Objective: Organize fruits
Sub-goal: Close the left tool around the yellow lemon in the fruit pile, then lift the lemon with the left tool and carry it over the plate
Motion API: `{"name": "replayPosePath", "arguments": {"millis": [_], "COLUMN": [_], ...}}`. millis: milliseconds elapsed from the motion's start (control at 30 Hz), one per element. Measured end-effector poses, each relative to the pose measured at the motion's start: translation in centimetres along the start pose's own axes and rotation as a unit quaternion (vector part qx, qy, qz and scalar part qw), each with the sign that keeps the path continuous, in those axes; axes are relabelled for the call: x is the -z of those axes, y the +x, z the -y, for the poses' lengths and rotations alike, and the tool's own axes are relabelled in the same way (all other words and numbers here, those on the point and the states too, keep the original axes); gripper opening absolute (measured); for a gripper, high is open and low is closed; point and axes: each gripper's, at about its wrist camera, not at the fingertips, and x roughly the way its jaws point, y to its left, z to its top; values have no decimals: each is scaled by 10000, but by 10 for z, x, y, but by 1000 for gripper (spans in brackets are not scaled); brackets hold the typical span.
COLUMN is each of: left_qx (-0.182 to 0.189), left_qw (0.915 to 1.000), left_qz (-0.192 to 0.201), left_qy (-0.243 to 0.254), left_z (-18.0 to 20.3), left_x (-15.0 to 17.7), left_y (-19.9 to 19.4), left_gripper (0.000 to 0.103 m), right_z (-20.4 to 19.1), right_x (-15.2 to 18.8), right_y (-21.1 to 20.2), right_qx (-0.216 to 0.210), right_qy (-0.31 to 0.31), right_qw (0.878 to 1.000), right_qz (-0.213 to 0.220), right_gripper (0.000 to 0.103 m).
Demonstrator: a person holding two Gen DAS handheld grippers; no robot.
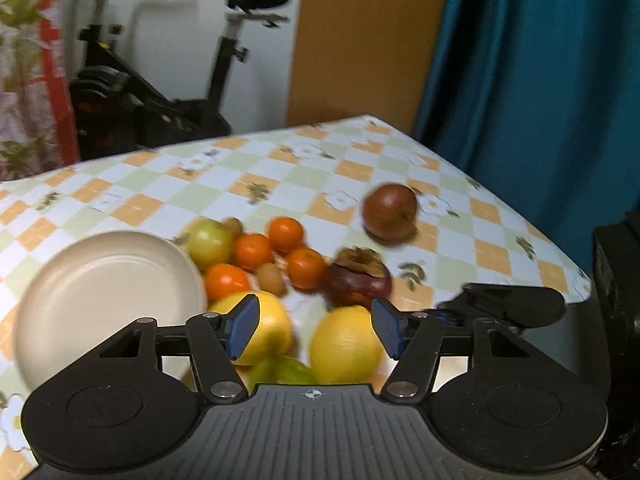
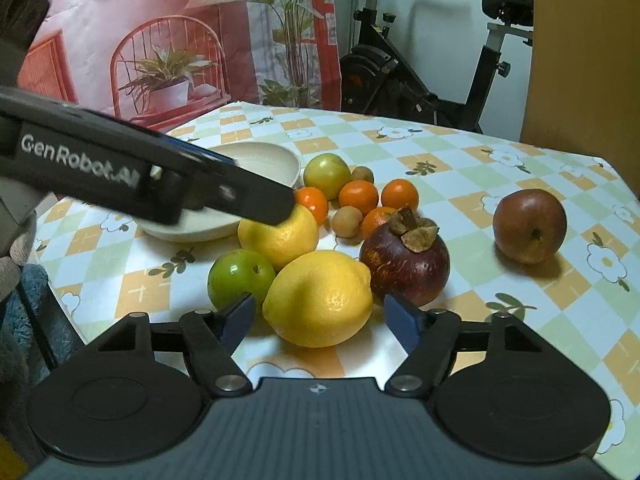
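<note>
Checkered tablecloth (image 2: 460, 168): lemon (image 2: 318, 298) sits untouched between the half-open right claw (image 2: 320, 316).

The tablecloth (image 2: 460, 168) is checked in white, orange and pale green, with white flowers. Around the cream bowl (image 2: 272, 160): two yellow lemons (image 2: 318, 298), a bright green fruit (image 2: 240, 276) in front, small orange mandarins (image 2: 358, 196) beside it, a dark purple mangosteen (image 2: 404, 264), and a reddish-brown apple (image 2: 530, 226) farthest off.

left wrist view smeared by motion, green fruit (image 1: 280, 372) half hidden behind the left tool (image 1: 316, 330), exercise bike (image 2: 432, 60) cropped
</note>
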Motion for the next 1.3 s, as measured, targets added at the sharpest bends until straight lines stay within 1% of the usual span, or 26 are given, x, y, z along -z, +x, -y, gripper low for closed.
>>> {"name": "replayPosePath", "arguments": {"millis": [100, 167, 200, 233, 433, 567, 667, 833, 967, 1300], "left_qx": [126, 180, 202, 224, 348, 444, 410, 497, 510, 539], "left_qw": [9997, 9994, 9992, 9990, 9976, 9967, 9970, 9968, 9975, 9983], "left_qz": [-205, -297, -338, -381, -560, -651, -647, -604, -483, -142], "left_qy": [75, 55, 35, 14, -201, -208, -143, -180, -120, -148], "left_z": [4, 5, 5, 4, -2, 0, 2, 1, 2, 1], "left_x": [3, 5, 5, 6, 8, 8, 8, 8, 6, -2], "left_y": [9, 15, 17, 19, 30, 34, 34, 31, 26, 13], "left_gripper": [61, 58, 54, 53, 53, 52, 52, 52, 52, 52], "right_z": [2, 4, 5, 6, 7, 6, 6, 7, 6, 1], "right_x": [1, 2, 3, 4, 5, 6, 5, 5, 1, -13], "right_y": [3, 3, 4, 4, 6, 6, 6, 3, 1, -8], "right_qx": [-27, -57, -96, -120, -171, -184, -174, -168, -117, 22], "right_qy": [59, 131, 173, 204, 302, 366, 366, 458, 465, 409], "right_qw": [10000, 9999, 9998, 9997, 9993, 9991, 9991, 9987, 9988, 9991], "right_qz": [-48, -76, -88, -95, -117, -110, -104, -112, -63, 58], "right_gripper": [68, 65, 64, 63, 63, 63, 63, 62, 62, 62]}}
